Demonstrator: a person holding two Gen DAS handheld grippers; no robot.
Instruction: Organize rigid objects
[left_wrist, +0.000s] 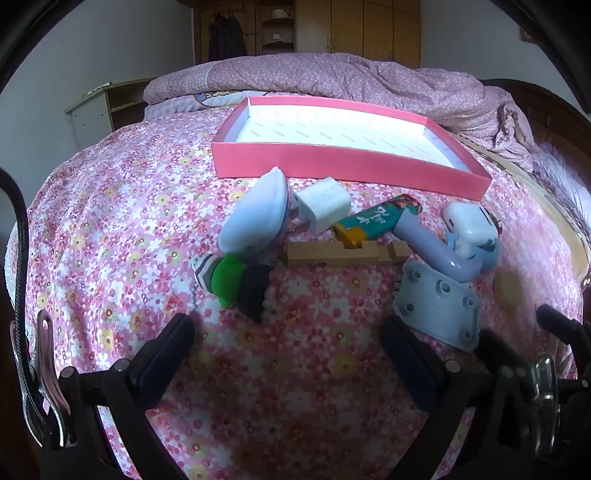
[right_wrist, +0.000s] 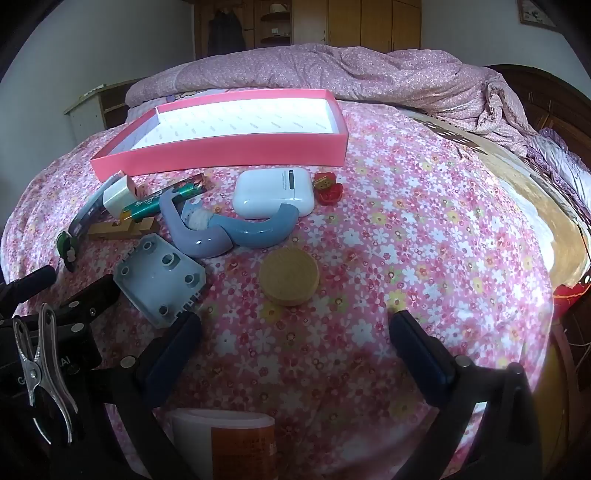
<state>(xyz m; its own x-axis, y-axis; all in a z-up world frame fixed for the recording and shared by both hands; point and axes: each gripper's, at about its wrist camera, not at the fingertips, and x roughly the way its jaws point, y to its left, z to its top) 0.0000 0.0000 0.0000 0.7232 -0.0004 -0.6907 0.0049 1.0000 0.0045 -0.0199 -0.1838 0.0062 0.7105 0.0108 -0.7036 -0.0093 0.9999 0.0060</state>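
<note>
Both tongs gape wide and grip nothing: left gripper (left_wrist: 288, 354) low in its frame, right gripper (right_wrist: 295, 343) likewise. Only the right view shows the round wooden disc (right_wrist: 289, 277) whole, at centre, and a red trinket (right_wrist: 328, 190); the pink box (right_wrist: 221, 147) sits upper left, empty

White Chinese characters run along the teal lighter (left_wrist: 373, 220), just before the pink box (left_wrist: 347, 162); unreadable.
</note>
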